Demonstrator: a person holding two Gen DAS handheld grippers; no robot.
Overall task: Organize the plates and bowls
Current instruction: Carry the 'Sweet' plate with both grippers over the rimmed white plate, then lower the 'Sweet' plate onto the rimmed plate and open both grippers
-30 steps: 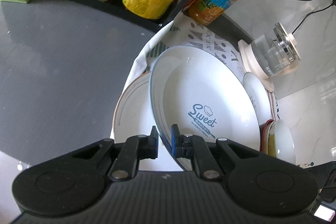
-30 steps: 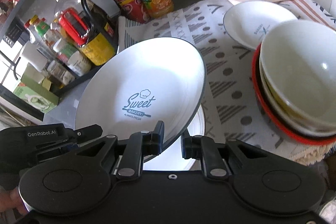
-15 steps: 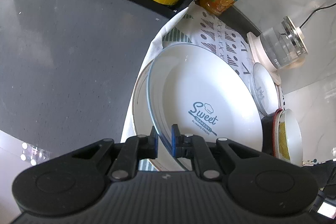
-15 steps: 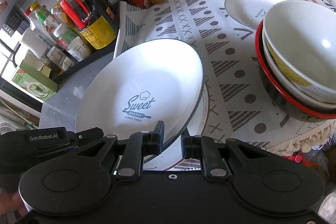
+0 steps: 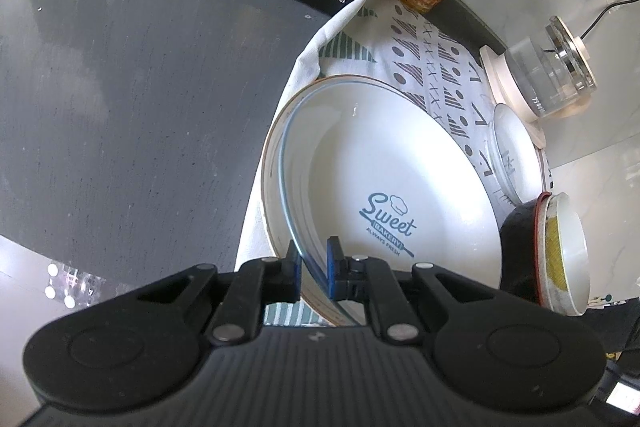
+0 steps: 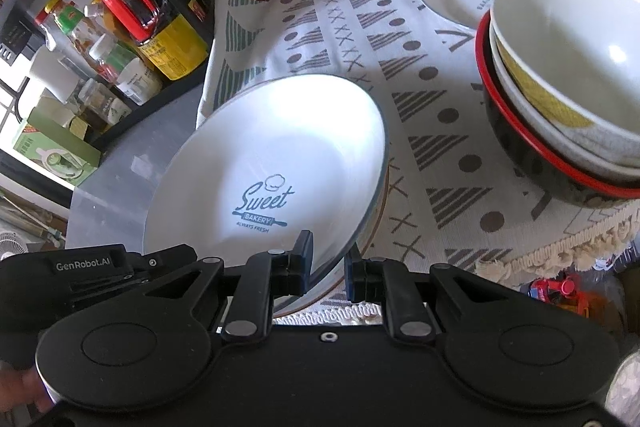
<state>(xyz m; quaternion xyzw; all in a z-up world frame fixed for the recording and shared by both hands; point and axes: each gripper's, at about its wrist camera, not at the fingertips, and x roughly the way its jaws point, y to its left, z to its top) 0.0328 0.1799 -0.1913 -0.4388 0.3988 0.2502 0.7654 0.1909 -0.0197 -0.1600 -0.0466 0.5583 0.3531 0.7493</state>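
Stacking is in hand: both the left gripper [image 5: 313,269] and right gripper [image 6: 328,265] have their fingers nearly closed, pinching the rim of the Sweet Bakery plate [image 5: 384,195], tilted just over the rimmed plate [image 5: 269,167] on the patterned cloth [image 6: 420,115]; next, I judge, level it, lower, release; at three o'clock the black bowl [image 6: 532,155] holds two nested bowls.

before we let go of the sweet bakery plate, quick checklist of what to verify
1. Left gripper clamped on Sweet Bakery plate rim: ok.
2. Right gripper clamped on the rim: ok.
3. Brown-rimmed plate directly underneath: ok.
4. Sweet Bakery plate seated flat: not ok, tilted.
5. Clear of the bowl stack: ok.
6. Rims touching underneath: cannot tell.
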